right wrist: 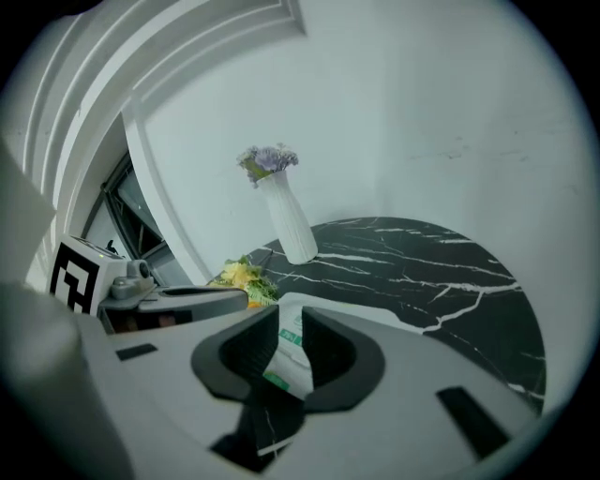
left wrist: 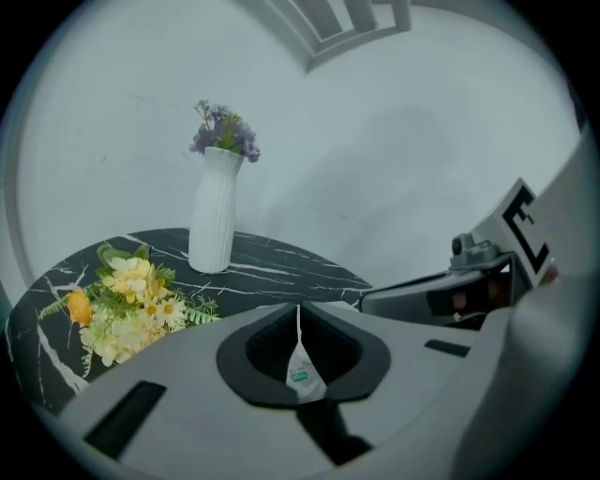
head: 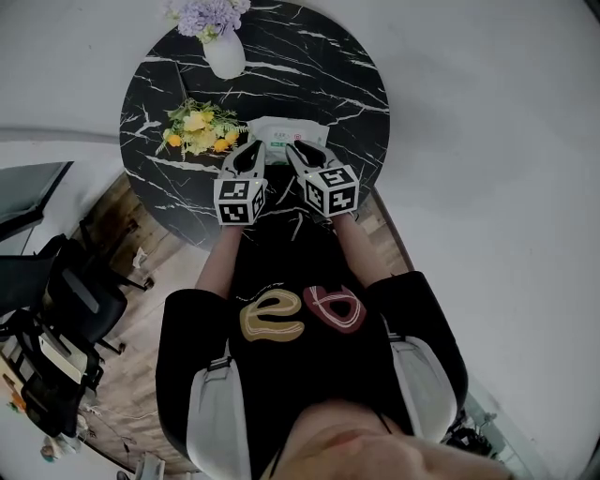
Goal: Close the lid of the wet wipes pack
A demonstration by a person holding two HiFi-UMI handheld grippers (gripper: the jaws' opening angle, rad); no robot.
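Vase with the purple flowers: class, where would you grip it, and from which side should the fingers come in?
Probably grip the vase around its slimmer upper body, fingers level. It stands upright and ribbed, and the purple flowers block the top. Come from the person's right, over bare table; the yellow flowers lie near its left.

A white vase [head: 225,54] holding purple flowers [head: 208,14] is standing upright at the far edge of the black marble table [head: 347,84] before me. A yellow bouquet [head: 199,128] is lying nearer, on my left. Black chairs [head: 56,281] are sitting on the wood floor [head: 150,319].
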